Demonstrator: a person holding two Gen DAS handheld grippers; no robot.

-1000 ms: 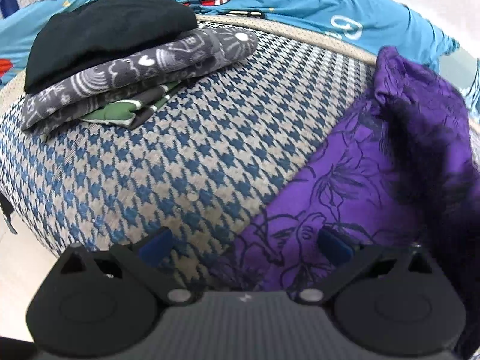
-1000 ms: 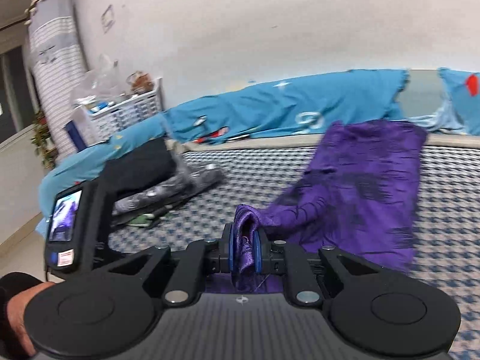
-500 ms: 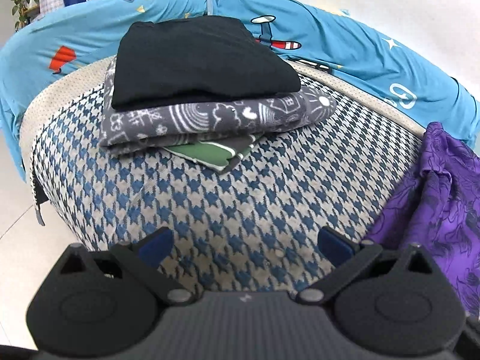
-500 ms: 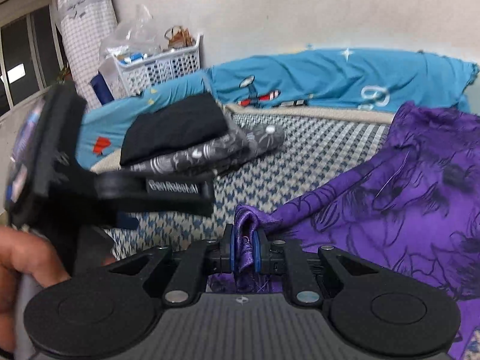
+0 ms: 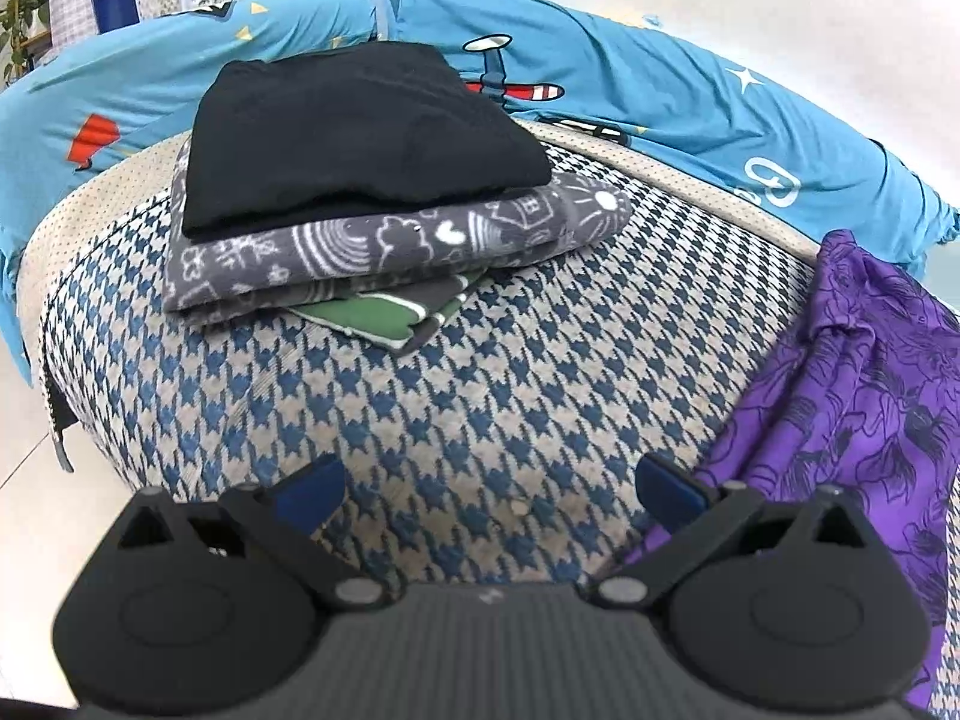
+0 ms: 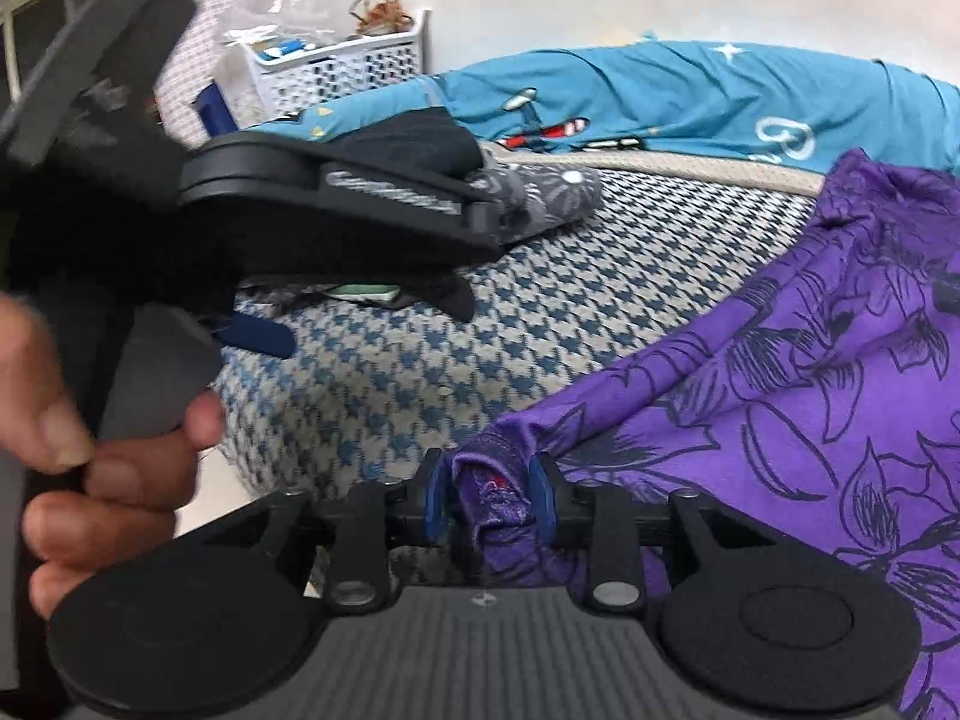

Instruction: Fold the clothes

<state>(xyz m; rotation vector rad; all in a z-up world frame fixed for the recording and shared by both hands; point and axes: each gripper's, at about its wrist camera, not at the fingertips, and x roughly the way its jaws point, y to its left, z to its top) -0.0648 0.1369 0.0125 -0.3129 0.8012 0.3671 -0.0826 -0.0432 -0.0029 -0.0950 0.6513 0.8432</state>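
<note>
While its jaws are opening, the right hand-held gripper has a bunched corner of the purple floral garment between its blue pads, and the cloth no longer looks squeezed flat; whether the pads press on it cannot be told for certain. From that corner the garment spreads away rightward over the houndstooth bed cover. Its left edge lies just beside the right pad of the left hand-held gripper, whose jaws stand wide apart over bare cover with nothing between them. Beyond the garment's left side, well apart from it, sits a stack of folded clothes: black on top, grey patterned under it, green at the bottom. A person's hand grips the left tool's handle.
</note>
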